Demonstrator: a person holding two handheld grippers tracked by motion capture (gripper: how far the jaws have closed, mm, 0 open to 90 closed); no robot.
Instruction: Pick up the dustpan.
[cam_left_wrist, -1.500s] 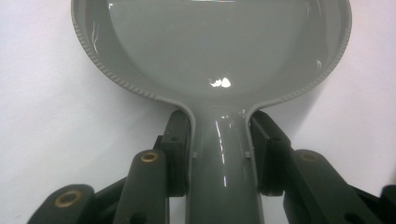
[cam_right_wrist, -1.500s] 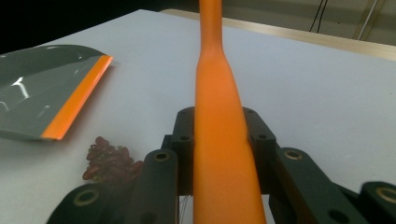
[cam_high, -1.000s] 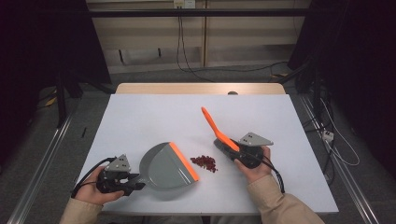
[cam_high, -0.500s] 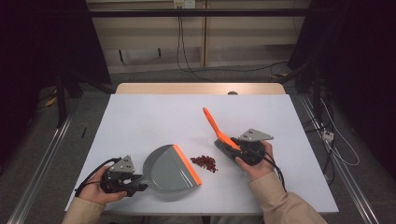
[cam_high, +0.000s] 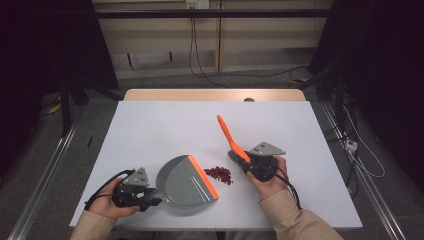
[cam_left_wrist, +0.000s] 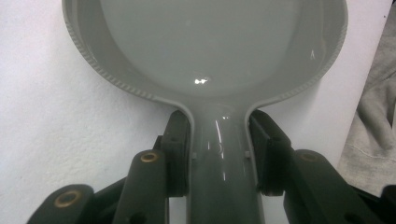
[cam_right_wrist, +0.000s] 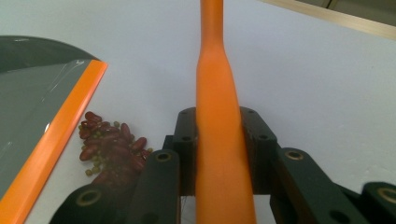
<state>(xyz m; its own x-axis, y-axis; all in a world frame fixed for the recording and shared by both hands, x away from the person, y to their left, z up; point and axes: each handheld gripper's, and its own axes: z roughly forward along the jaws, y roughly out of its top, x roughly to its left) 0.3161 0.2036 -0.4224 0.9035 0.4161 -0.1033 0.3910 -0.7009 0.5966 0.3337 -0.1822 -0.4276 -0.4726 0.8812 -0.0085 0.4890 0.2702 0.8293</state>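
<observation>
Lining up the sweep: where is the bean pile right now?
In the high view the bean pile lies on the table just right of the dustpan and its orange lip, left of the right gripper.

A white-topped table (cam_high: 150, 130) with a pale wooden far edge stands on a grey floor (cam_high: 45, 145). Beyond it runs a beige wall (cam_high: 160, 45) with black cables (cam_high: 192, 50) hanging down and trailing across the floor. Both sides of the room lie in deep shadow; metal rails (cam_high: 40, 190) flank the table.

Grey dustpan (cam_high: 182, 184) w/ orange lip; orange brush handle (cam_high: 229, 135); dark red beans (cam_high: 219, 174), maybe some green.
</observation>
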